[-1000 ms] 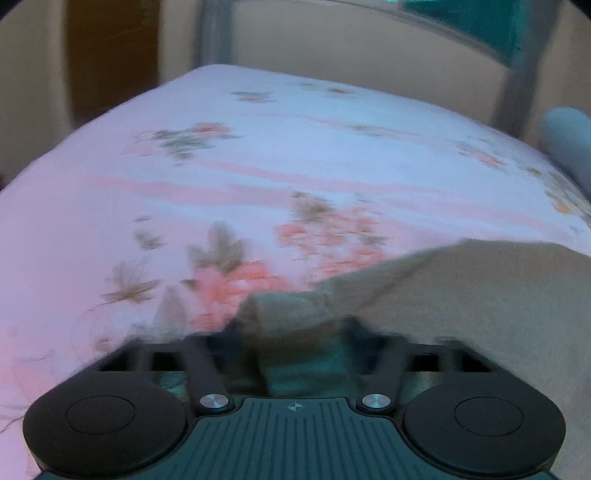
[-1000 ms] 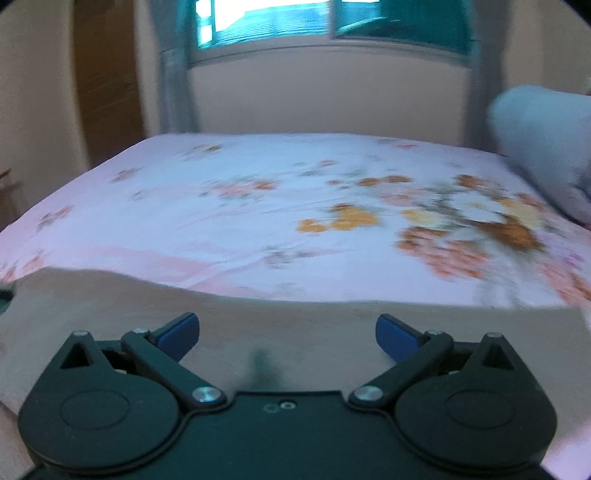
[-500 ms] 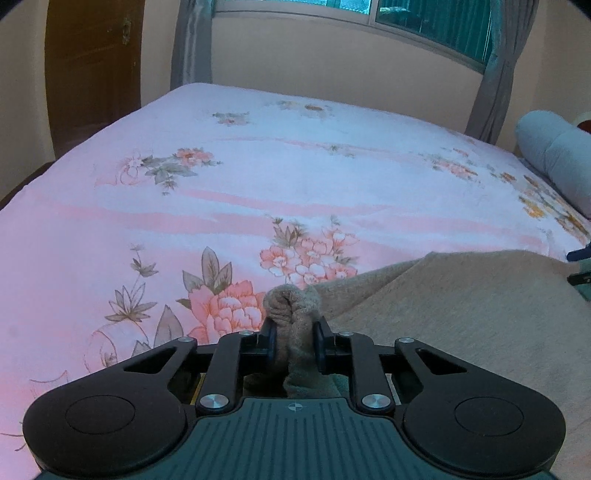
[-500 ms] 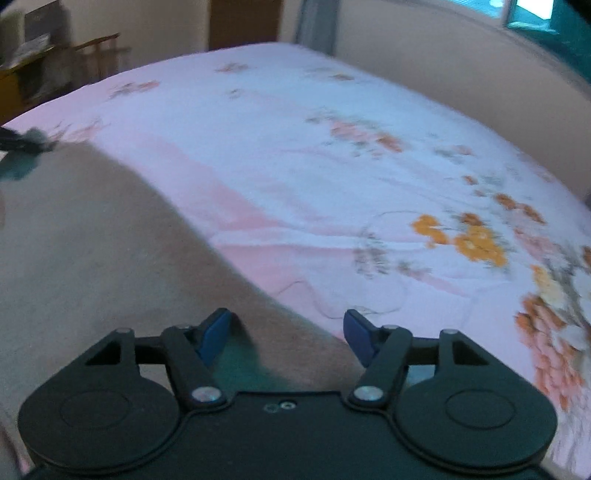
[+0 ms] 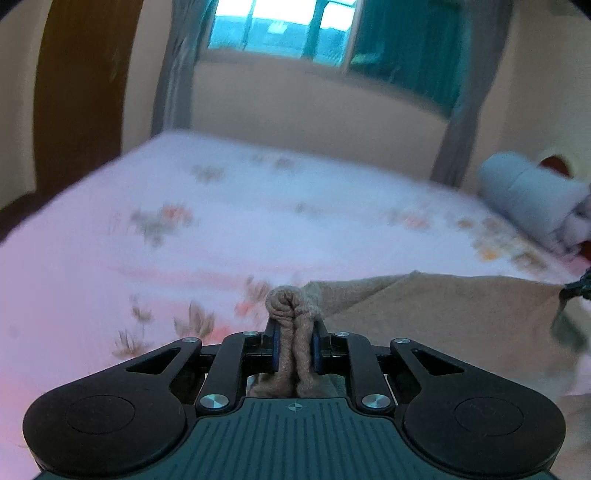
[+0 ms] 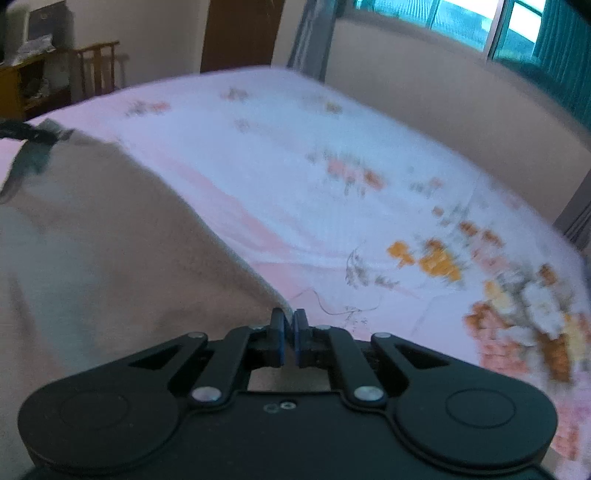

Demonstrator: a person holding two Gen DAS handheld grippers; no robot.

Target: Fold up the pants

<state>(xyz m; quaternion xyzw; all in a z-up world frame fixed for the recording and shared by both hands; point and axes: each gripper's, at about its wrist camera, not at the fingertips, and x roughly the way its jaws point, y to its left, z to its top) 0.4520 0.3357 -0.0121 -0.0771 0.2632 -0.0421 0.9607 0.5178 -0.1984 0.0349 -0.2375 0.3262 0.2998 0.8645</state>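
Tan pants (image 5: 443,314) lie on the floral bed sheet (image 5: 258,221). My left gripper (image 5: 294,347) is shut on a bunched fold of their edge, which pokes up above the fingertips. It holds that fold raised off the sheet. In the right wrist view the pants (image 6: 110,240) spread to the left, and their edge runs into my right gripper (image 6: 290,332). Its blue pads are pressed together on that thin edge. Each gripper shows small at the border of the other's view: the right gripper (image 5: 576,288), the left gripper (image 6: 33,133).
A rolled grey blanket or pillow (image 5: 528,199) lies at the bed's far right. Beyond the bed are a brown door (image 5: 81,92), a wall with a curtained window (image 5: 288,26), and a wooden chair (image 6: 99,66) beside a cluttered shelf.
Both grippers went from open to shut on the pants' edge. The left one gathered a bunch of cloth and rose; the right one rolled and lifted its edge.
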